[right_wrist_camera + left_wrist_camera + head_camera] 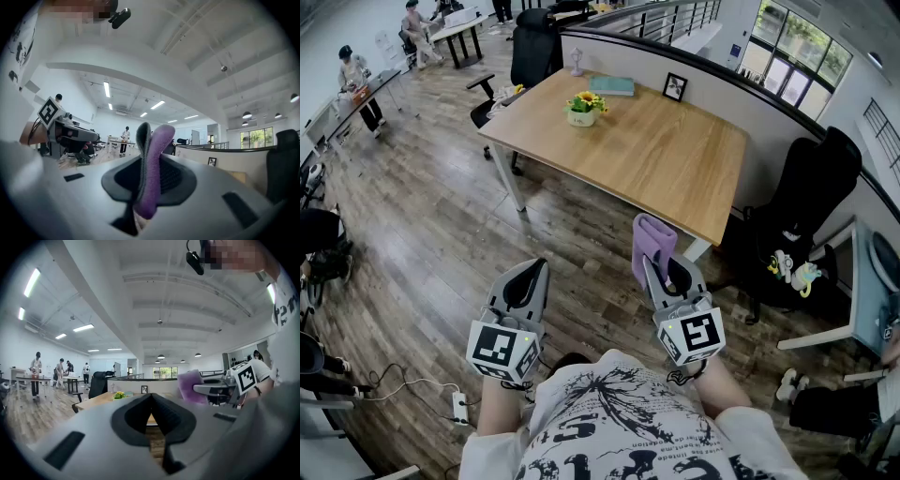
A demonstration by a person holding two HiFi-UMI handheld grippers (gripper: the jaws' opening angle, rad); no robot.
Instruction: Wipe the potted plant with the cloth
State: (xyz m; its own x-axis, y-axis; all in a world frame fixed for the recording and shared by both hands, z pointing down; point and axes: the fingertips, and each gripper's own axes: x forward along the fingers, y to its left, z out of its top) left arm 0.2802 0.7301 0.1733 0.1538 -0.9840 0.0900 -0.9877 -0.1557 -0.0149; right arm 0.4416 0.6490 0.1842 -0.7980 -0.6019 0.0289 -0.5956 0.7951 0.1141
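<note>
Plant (581, 106) stands on the desk (675, 169), far side, well apart from both grippers. Left gripper (538, 270) points level, its fingers closed together on nothing. Right gripper (650, 266), level beside it, pinches the purple cloth (654, 240). Marker cubes hide both hands.

The wooden table (656, 159) stands on white legs on the plank floor (441, 244), its far edge running along a low partition (722, 94). A plant (582, 107) with yellow flowers sits in a pale pot toward the table's left end. Beyond it, close to the partition, a teal book (612, 85) lies flat and a dark picture frame (675, 87) stands upright. A small pale object (576, 62), too small to make out, stands at the far-left corner.
</note>
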